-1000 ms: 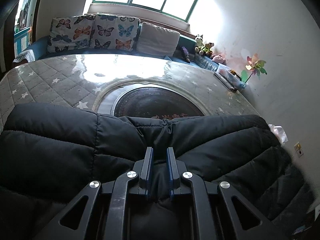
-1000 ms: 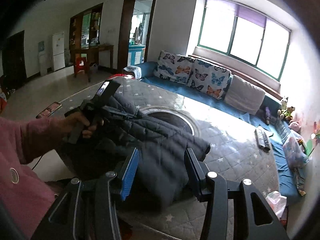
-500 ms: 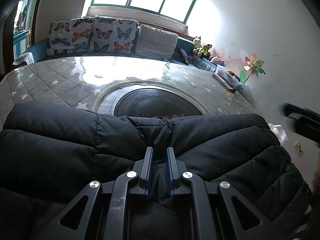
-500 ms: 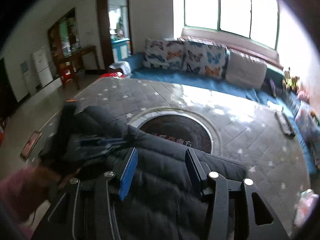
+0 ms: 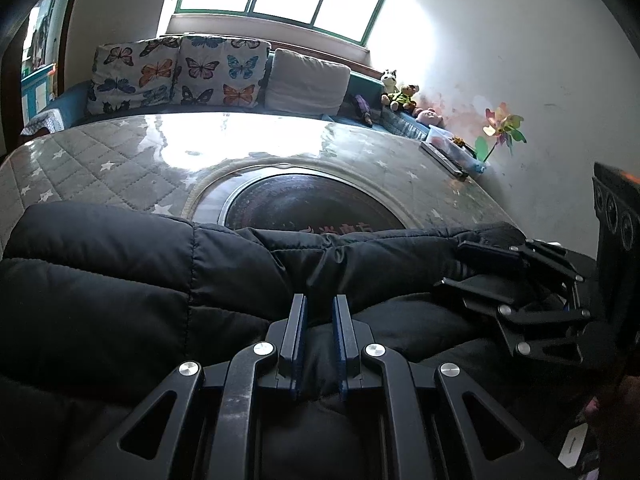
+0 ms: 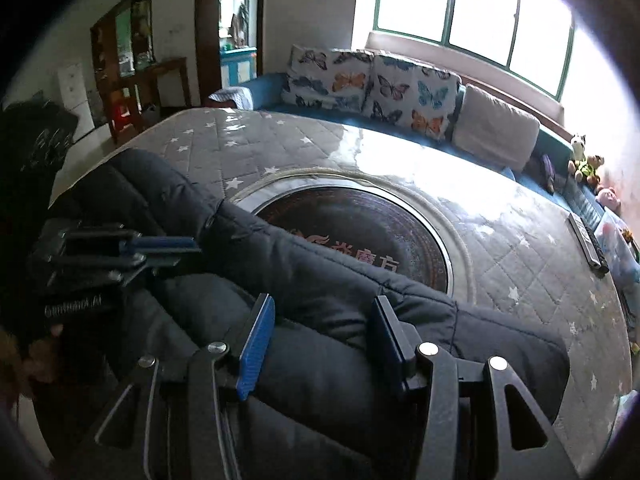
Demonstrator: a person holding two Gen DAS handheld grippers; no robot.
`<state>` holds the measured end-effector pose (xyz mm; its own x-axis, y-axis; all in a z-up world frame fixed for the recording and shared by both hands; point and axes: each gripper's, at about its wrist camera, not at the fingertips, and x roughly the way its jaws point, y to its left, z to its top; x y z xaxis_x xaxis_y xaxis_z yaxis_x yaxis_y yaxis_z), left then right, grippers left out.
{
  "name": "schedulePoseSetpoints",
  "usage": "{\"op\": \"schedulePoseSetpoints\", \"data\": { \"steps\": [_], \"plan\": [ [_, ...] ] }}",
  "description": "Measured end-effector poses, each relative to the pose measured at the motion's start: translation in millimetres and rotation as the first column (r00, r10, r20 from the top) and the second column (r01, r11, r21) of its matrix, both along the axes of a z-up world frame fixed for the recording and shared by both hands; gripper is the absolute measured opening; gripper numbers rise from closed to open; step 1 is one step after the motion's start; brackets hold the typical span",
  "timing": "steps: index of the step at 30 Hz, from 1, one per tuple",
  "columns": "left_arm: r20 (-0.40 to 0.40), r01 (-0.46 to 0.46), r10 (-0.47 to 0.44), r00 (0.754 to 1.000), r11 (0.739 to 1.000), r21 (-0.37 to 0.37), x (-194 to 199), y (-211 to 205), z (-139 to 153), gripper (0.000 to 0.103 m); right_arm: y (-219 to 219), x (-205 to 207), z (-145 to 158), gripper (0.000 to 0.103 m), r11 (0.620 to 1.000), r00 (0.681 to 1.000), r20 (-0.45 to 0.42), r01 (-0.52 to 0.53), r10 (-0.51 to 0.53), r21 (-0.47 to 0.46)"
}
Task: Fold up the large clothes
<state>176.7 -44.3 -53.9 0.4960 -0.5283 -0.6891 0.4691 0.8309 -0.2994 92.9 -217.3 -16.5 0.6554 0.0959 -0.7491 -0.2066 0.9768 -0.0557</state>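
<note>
A black quilted puffer jacket [image 5: 140, 288] lies folded along the near edge of a grey star-patterned quilted table cover [image 5: 100, 168]. My left gripper [image 5: 319, 312] is shut on a fold of the jacket at its near edge. It also shows in the right wrist view [image 6: 168, 252] at the left. My right gripper [image 6: 324, 320] is open, its fingers either side of the jacket [image 6: 320, 280] near its right end. It shows in the left wrist view [image 5: 480, 268] at the right, still open over the jacket's end.
A dark round inset [image 6: 360, 228] sits in the table's middle, just beyond the jacket. A sofa with butterfly cushions [image 5: 180, 72] runs along the far side under the window. A remote [image 6: 588, 244], soft toys [image 5: 400, 92] and a pinwheel [image 5: 500, 128] are at the right.
My right gripper has come down from well above the table to the jacket's right end, its open fingers now around the cloth. My left gripper keeps its hold and has barely moved.
</note>
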Motion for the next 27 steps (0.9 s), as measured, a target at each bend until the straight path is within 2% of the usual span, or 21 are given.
{"op": "schedulePoseSetpoints", "data": {
  "steps": [8,14,17,19,21,24,27],
  "plan": [
    [0.023,0.023,-0.023,0.999,1.000,0.006,-5.9,1.8,0.2,0.015,-12.0,-30.8,-1.3,0.055,0.995,0.995,0.053,-0.082,0.079,0.065],
    [0.085,0.058,-0.061,0.994,0.998,0.028,-23.6,11.5,10.4,0.019,-14.8,-46.3,-2.9,0.055,0.988,0.986,0.100,-0.138,0.130,0.074],
    [0.147,0.046,-0.055,0.988,0.997,0.063,-44.0,24.5,16.9,0.027,-18.3,-51.5,-1.7,0.055,0.981,0.981,0.118,-0.166,0.154,0.097],
    [0.184,0.029,-0.045,0.982,0.996,0.087,-57.5,34.4,20.2,0.045,-19.9,-54.9,-1.3,0.055,0.977,0.978,0.126,-0.182,0.167,0.110],
    [0.215,0.000,-0.023,0.976,0.994,0.108,-69.7,45.2,22.0,0.056,-20.2,-58.8,-0.4,0.055,0.975,0.974,0.136,-0.196,0.181,0.108],
    [0.225,-0.017,-0.010,0.974,0.993,0.118,-80.4,58.3,20.8,0.058,-19.2,-61.9,-2.0,0.055,0.971,0.968,0.138,-0.220,0.207,0.089],
    [0.208,-0.020,0.002,0.978,0.996,0.086,-84.9,70.4,14.4,0.058,-14.9,-62.1,-4.2,0.055,0.971,0.965,0.139,-0.231,0.222,0.055]
  ]
}}
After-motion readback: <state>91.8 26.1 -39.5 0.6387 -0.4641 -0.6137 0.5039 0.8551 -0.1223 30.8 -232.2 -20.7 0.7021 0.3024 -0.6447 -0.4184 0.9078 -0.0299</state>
